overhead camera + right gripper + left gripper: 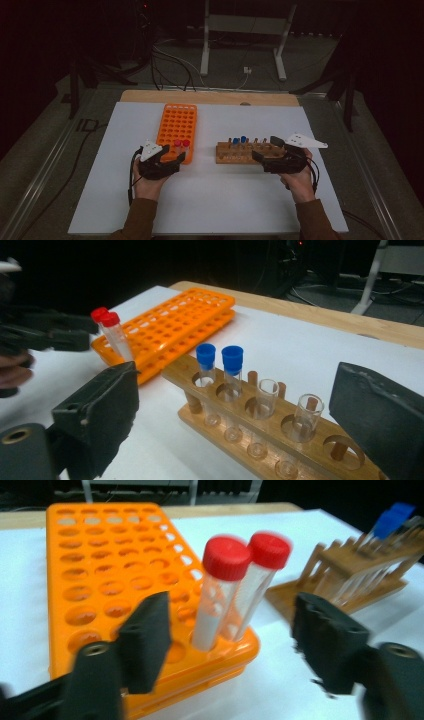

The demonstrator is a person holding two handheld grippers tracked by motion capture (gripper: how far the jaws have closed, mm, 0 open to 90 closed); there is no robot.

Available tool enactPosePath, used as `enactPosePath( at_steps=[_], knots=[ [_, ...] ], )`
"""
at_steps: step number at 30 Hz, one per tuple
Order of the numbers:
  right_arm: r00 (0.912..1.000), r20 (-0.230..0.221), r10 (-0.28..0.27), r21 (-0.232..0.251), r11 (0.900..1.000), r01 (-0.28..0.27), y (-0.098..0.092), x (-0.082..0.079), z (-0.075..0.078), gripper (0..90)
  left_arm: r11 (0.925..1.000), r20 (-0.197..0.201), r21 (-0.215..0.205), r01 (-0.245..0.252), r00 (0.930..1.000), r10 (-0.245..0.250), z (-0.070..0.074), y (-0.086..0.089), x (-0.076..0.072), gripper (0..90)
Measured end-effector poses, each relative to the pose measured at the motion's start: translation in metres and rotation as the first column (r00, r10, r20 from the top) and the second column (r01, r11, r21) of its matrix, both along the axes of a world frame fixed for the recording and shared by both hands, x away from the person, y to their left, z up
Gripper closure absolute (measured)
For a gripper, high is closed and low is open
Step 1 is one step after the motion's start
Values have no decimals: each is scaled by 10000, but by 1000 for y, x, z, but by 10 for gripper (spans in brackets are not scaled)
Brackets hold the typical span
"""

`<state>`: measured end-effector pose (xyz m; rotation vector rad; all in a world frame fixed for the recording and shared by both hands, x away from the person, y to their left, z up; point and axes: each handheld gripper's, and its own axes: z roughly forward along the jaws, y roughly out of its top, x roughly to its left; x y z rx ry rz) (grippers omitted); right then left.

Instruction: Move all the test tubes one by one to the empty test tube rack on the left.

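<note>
No legible writing on either rack. Orange tube rack (100, 580) held 2 red-capped tubes (225, 590) in its near right corner holes, white fill in the lower part. Wooden rack (260, 435) held 2 blue-capped tubes (220, 365) plus 2 uncapped glass tubes (285, 410). Left gripper (232, 640) jaws were apart, either side of the red-capped tubes w/o touching. Right gripper (235, 415) was open at the wooden rack, nothing held.
</note>
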<state>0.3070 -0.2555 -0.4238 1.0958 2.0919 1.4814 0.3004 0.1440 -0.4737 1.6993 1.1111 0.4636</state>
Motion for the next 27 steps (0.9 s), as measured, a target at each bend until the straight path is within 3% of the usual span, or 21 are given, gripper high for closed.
enactPosePath(
  at_steps=[3, 7, 14, 19, 27],
  knots=[
    [9997, -20, -241, -424, 9988, 240, 4, 3, -2, 139, 9996, 162, -265, -46, 9999, 50, 8, 1, -4, 150],
    [9995, 7, -306, -608, 9977, 306, 7, 9, -3, 261, 9997, 266, -184, -179, 9995, 184, 14, 1, -6, 16],
    [9987, -82, -512, -548, 9972, 507, 9, 19, -11, 441, 9995, 319, -297, -104, 9994, 114, 18, 1, -8, 6],
    [9948, -15, -1023, -856, 9911, 1017, 10, 26, -21, 481, 9992, 385, -375, -144, 9991, 159, 19, 2, -9, 6],
    [9833, 483, -1752, -509, 9828, 1776, -2, 27, -20, 538, 9991, 401, -402, -145, 9991, 161, 20, 1, -9, 7]
  ],
)
